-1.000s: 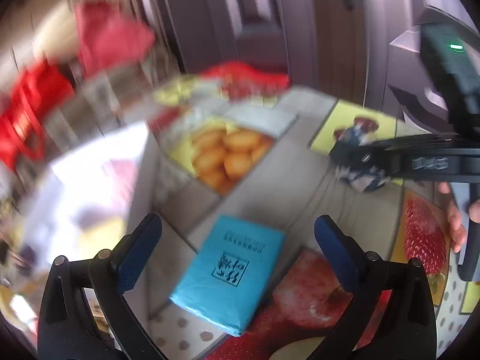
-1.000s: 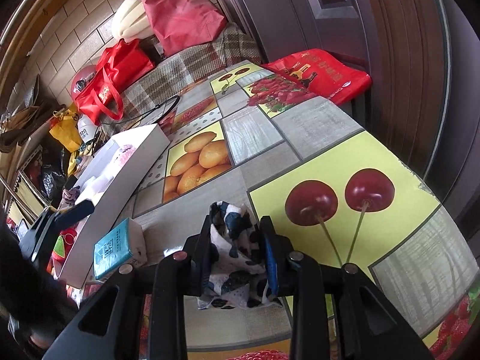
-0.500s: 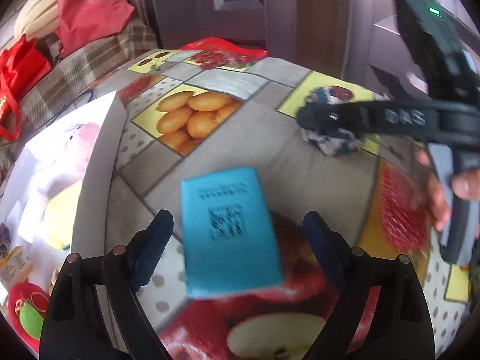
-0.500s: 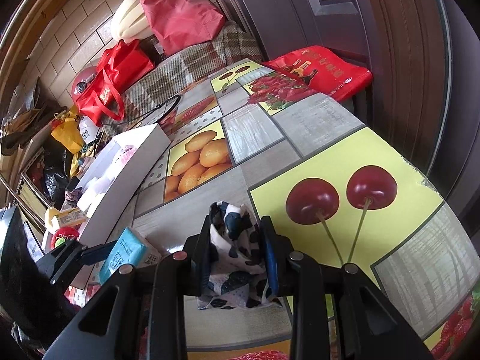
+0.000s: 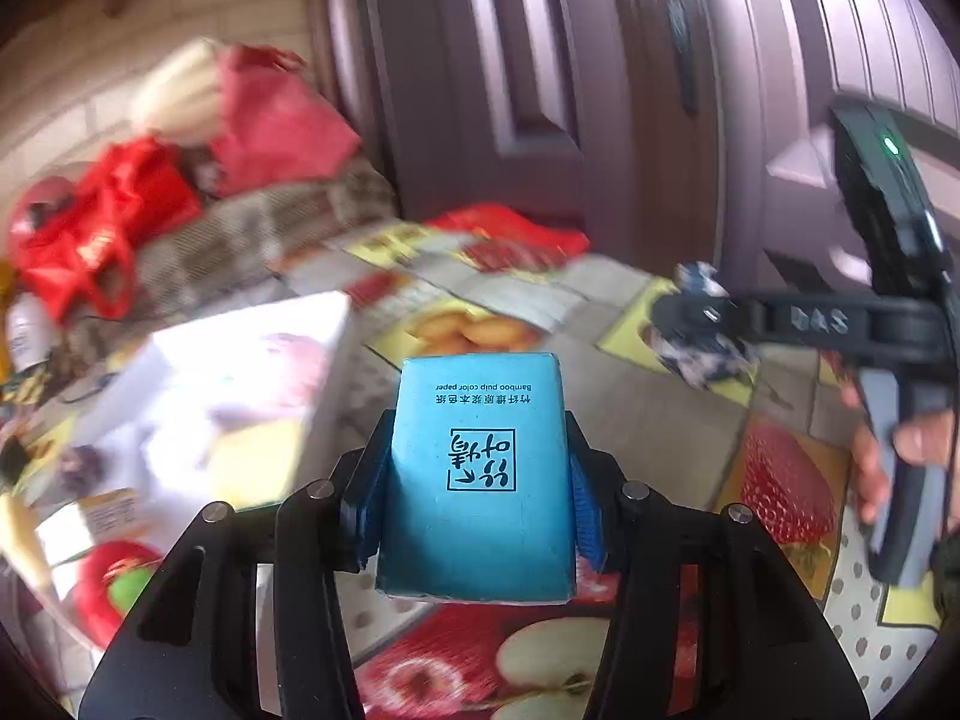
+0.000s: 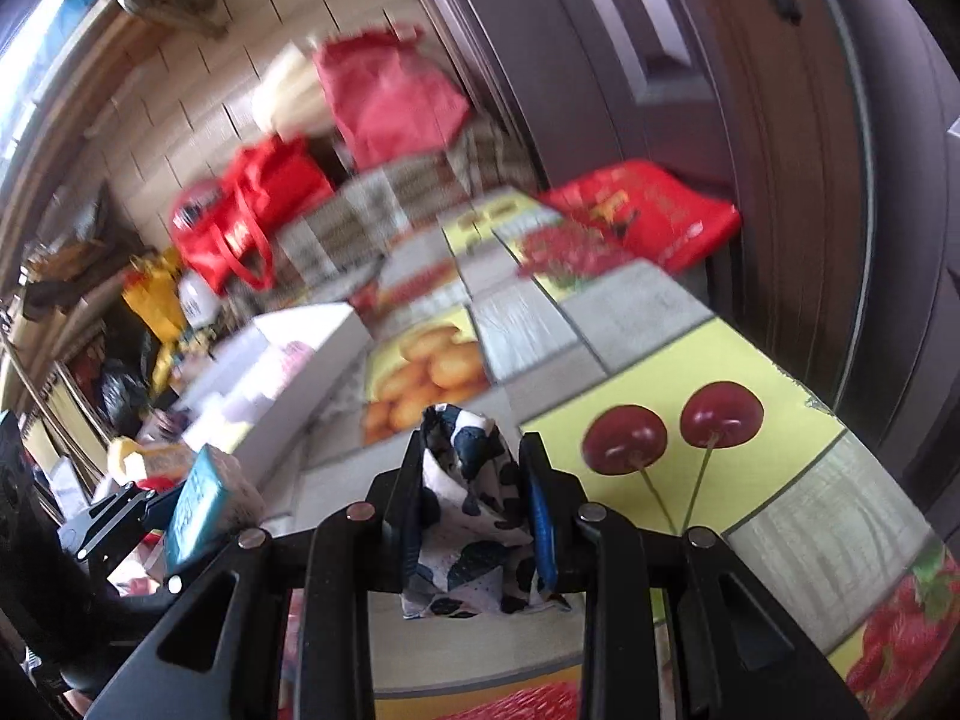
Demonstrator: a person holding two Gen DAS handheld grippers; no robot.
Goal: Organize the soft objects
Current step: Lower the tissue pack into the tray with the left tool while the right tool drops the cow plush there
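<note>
My left gripper (image 5: 477, 468) is shut on a blue tissue pack (image 5: 480, 474) and holds it lifted above the fruit-print tablecloth (image 5: 654, 438). The pack also shows at the left of the right wrist view (image 6: 198, 507). My right gripper (image 6: 474, 498) is shut on a black-and-white patterned cloth (image 6: 471, 516), raised over the table. That cloth also shows at the right of the left wrist view (image 5: 699, 354). A white open box (image 5: 198, 396) with soft items inside stands to the left of the pack.
Red bags (image 6: 384, 96) and a plaid-covered seat (image 6: 372, 210) lie beyond the table's far end. A flat red bag (image 6: 648, 210) lies at the far right corner. A dark door (image 6: 750, 120) runs along the right side. Clutter fills the left floor.
My left gripper has closed on the blue tissue pack and lifted it off the table. My right gripper has risen a little with the cloth in it.
</note>
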